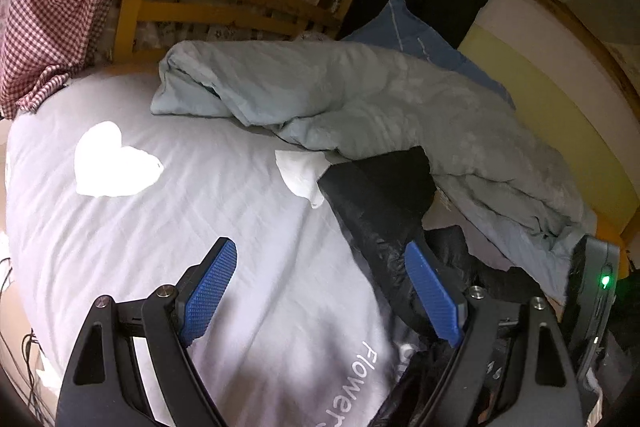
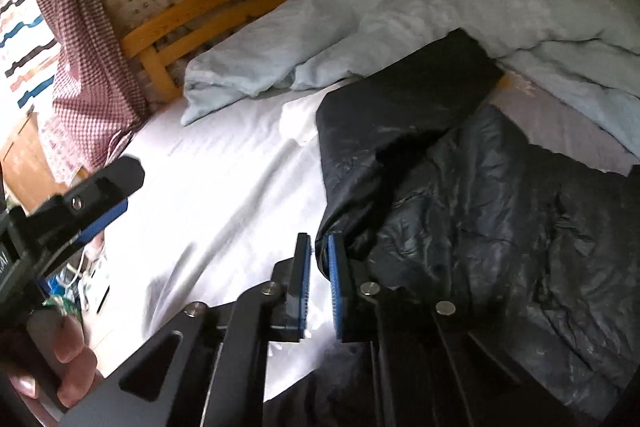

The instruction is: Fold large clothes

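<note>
Right gripper (image 2: 318, 263): jaws narrowly apart at the near edge of the black jacket (image 2: 460, 195), nothing visibly pinched. Left gripper (image 1: 320, 291): jaws wide apart, empty, over the pale bedsheet (image 1: 200, 187). Jacket: black, glossy, puffy shell, lying crumpled on the bed beside a grey-blue duvet (image 1: 340, 87). Handling, judged: light, soft, slippery; likely to slide from shallow pinches. Best hold: a hem or sleeve cuff, gripped deep.
</note>
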The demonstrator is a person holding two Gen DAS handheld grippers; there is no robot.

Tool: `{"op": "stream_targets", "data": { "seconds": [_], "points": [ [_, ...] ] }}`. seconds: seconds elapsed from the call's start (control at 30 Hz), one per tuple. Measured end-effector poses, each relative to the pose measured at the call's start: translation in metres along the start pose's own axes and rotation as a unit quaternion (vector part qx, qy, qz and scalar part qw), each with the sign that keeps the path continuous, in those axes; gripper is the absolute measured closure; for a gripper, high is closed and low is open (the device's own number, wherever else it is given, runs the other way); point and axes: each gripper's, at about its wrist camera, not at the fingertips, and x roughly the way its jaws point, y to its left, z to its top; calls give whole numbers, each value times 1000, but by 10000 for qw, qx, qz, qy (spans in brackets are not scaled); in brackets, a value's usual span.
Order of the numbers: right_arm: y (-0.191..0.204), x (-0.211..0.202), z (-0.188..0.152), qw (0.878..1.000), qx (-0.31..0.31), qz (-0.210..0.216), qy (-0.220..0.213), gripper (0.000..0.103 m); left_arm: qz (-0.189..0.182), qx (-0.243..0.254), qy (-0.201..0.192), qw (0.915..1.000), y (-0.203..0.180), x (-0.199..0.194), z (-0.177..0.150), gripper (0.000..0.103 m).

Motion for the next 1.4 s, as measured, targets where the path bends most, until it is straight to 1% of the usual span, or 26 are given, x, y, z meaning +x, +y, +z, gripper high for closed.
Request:
{"op": "stream_targets", "data": {
  "seconds": [0.03, 0.07, 0.13, 0.2, 0.23, 0.27, 0.33, 0.37, 0.4, 0.43, 0.5, 0.63, 0.7, 0.8, 0.87, 0.93, 0.97, 1.03, 1.07, 1.13, 1.17, 1.2, 1.27, 1.3, 1.33, 1.4],
  "points": [
    [-3, -4, 1, 9996, 114, -203, -144, 51, 105, 55, -97, 9999, -2, -2, 0, 18],
    [-8, -10, 3, 9985, 241, -356, -350, 25, 186, 100, -175, 9996, -4, -4, 0, 18],
    [-13, -13, 8, 9968, 367, -435, -568, 29, 204, 182, -282, 9992, -9, -8, 0, 18],
    [-16, -2, 16, 9982, 391, -292, -343, 50, 229, 321, -375, 9985, -14, -11, -1, 18],
    [-17, 3, 20, 9984, 425, -244, -278, 55, 276, 415, -414, 9979, -16, -12, -1, 18],
    [-19, 10, 23, 9985, 467, -221, -185, 64, 299, 469, -414, 9976, -17, -12, -2, 18],
    [-21, 20, 27, 9982, 540, -218, -171, 68, 280, 473, -362, 9978, -17, -10, -2, 18],
    [-21, 23, 28, 9980, 564, -200, -203, 75, 309, 472, -383, 9977, -17, -11, -2, 18],
    [-21, 25, 30, 9981, 554, -152, -210, 86, 346, 504, -426, 9972, -18, -12, -2, 18],
    [-19, 29, 30, 9986, 516, -41, -132, 91, 346, 554, -450, 9968, -20, -13, -2, 18],
    [-15, 34, 28, 9983, 561, 116, -68, 97, 272, 599, -444, 9968, -22, -14, -2, 18],
    [-10, 28, 11, 9962, 814, 308, -7, 98, 223, 598, -449, 9970, -21, -16, -2, 18],
    [-4, 19, -1, 9965, 768, 343, -34, 103, 235, 515, -462, 9973, -19, -16, -2, 18],
    [8, -2, -27, 9970, 746, 96, -169, 103, 183, 480, -371, 9980, -18, -14, -2, 18],
    [10, -10, -34, 9968, 752, -91, -261, 103, 200, 439, -362, 9982, -17, -14, -2, 18],
    [7, -17, -32, 9958, 759, -201, -465, 103, 203, 404, -381, 9983, -17, -15, -2, 18],
    [2, -19, -25, 9947, 802, -390, -508, 102, 191, 417, -376, 9982, -17, -15, -2, 18],
    [-11, -23, -14, 9919, 1082, -443, -504, 98, 173, 505, -387, 9978, -19, -10, -4, 18],
    [-23, -28, -4, 9877, 1385, -510, -524, 96, 157, 648, -313, 9973, -22, -1, -5, 17],
    [-44, -41, 11, 9755, 1921, -895, -589, 96, 120, 929, 204, 9954, -28, 32, -6, 20],
    [-54, -52, 16, 9712, 2121, -779, -754, 95, -57, 931, 364, 9950, -31, 44, -6, 24],
    [-63, -62, 20, 9680, 2243, -660, -915, 95, -380, 934, 479, 9937, -36, 54, -3, 32],
    [-75, -81, 22, 9636, 2324, -744, -1091, 95, -973, 1144, 606, 9868, -55, 69, 5, 36],
    [-80, -91, 21, 9634, 2289, -783, -1157, 94, -1052, 1378, 611, 9830, -67, 75, 6, 36],
    [-83, -97, 19, 9647, 2217, -826, -1160, 91, -957, 1639, 647, 9797, -80, 83, 6, 36],
    [-87, -106, 11, 9693, 2029, -972, -998, 71, -750, 2078, 833, 9717, -101, 102, 1, 36]
  ]
}}
